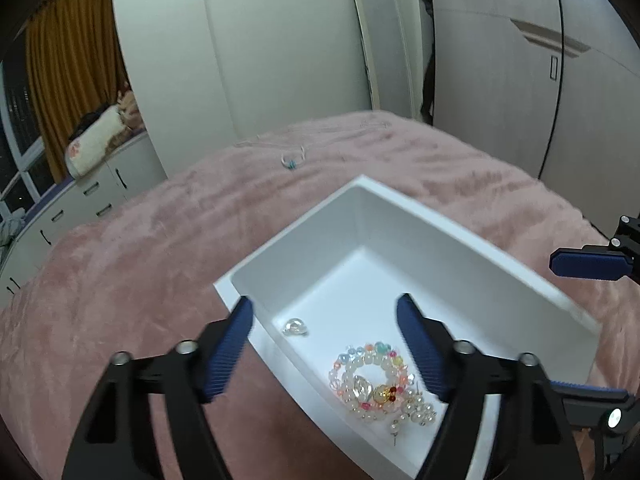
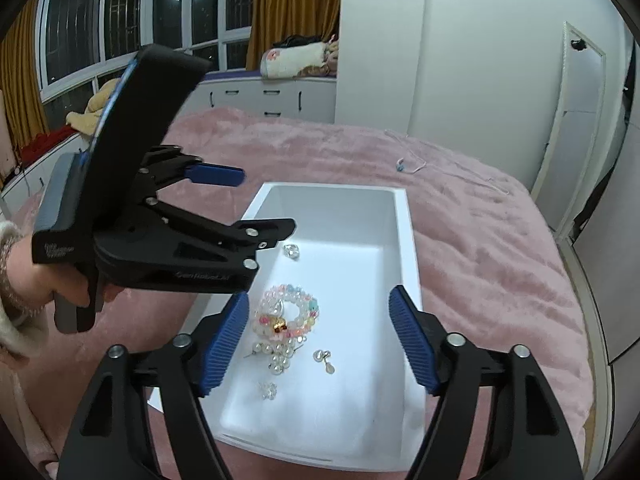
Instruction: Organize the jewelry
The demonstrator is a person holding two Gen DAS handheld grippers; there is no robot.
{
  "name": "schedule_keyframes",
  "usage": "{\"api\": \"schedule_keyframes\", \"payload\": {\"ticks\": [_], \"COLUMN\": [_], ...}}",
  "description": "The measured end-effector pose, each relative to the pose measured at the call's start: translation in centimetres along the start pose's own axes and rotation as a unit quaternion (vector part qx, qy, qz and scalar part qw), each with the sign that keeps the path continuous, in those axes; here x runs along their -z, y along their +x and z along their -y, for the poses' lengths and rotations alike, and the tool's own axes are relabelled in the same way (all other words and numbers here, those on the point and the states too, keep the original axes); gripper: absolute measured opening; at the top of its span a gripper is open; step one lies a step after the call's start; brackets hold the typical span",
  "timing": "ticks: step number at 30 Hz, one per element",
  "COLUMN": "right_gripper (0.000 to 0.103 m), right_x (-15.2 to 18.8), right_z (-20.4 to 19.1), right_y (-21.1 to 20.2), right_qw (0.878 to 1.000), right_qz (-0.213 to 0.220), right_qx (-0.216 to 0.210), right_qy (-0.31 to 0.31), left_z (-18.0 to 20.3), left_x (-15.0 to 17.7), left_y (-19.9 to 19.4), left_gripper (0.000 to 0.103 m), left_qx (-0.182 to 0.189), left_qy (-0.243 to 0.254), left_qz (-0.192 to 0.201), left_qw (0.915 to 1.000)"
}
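Observation:
A white box (image 1: 460,236) (image 2: 404,240) sits on the pink blanket. In it lie a beaded bracelet (image 1: 370,378) (image 2: 290,312), pearl earrings (image 1: 418,408) (image 2: 280,356), a clear crystal piece (image 1: 295,327) (image 2: 291,251), a small drop earring (image 2: 325,360) and a clear cluster (image 2: 269,391). A thin necklace with a teal charm (image 1: 292,160) (image 2: 404,165) lies on the blanket beyond the box. My left gripper (image 1: 325,332) (image 2: 264,204) is open and empty above the box's left rim. My right gripper (image 2: 318,332) is open and empty over the box's near end; one of its fingers (image 1: 584,265) shows in the left wrist view.
The pink blanket (image 1: 140,272) (image 2: 500,248) covers the bed. White wardrobes (image 1: 280,40) and a leaning mirror (image 2: 576,128) stand behind it. A window seat with drawers (image 2: 264,92) and a pillow (image 2: 296,60) lies at the back left.

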State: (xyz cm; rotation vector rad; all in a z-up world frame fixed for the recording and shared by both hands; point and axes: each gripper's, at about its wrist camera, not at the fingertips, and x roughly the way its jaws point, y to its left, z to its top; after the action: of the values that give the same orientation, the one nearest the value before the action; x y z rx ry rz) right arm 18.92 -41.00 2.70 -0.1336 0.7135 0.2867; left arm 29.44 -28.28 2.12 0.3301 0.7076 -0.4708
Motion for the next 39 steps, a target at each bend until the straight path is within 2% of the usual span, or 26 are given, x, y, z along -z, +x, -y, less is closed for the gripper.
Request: {"api": "schedule_keyframes", "payload": {"ticks": [5, 12, 17, 22, 26, 31, 39], "right_gripper": [0.087, 0.088, 0.090, 0.094, 0.094, 0.098, 0.098], "right_x": [-0.9, -1.3, -0.7, 0.6, 1.8, 3.6, 6.2], "right_z": [0.0, -0.8, -1.5, -2.1, -2.8, -3.1, -3.5], "right_y": [-2.5, -6.2, -8.6, -10.4, -10.6, -10.7, -9.8], "right_qw": [1.000, 0.998, 0.996, 0.993, 0.993, 0.992, 0.989], "right_qz": [0.022, 0.057, 0.076, 0.090, 0.081, 0.077, 0.078], "right_qx": [0.008, 0.034, 0.054, 0.072, 0.079, 0.087, 0.093], "right_qy": [0.009, 0.002, 0.004, 0.017, 0.022, 0.043, 0.080], "left_z": [-0.4, -0.2, -0.3, -0.1, 0.1, 1.2, 2.5], "left_x": [-0.8, -1.0, 0.5, 2.8, 4.9, 7.3, 9.8], "left_y": [-2.8, -7.6, -10.8, -13.2, -14.0, -14.1, -14.0], "left_gripper": [0.089, 0.092, 0.093, 0.093, 0.095, 0.095, 0.097], "left_qx": [-0.017, -0.024, -0.030, -0.050, -0.045, -0.057, -0.063], "left_qy": [-0.013, -0.023, -0.054, -0.059, -0.074, -0.068, -0.074], "left_qz": [0.023, 0.068, 0.084, 0.093, 0.085, 0.072, 0.079], "left_qw": [0.9995, 0.9972, 0.9946, 0.9927, 0.9926, 0.9935, 0.9921]}}
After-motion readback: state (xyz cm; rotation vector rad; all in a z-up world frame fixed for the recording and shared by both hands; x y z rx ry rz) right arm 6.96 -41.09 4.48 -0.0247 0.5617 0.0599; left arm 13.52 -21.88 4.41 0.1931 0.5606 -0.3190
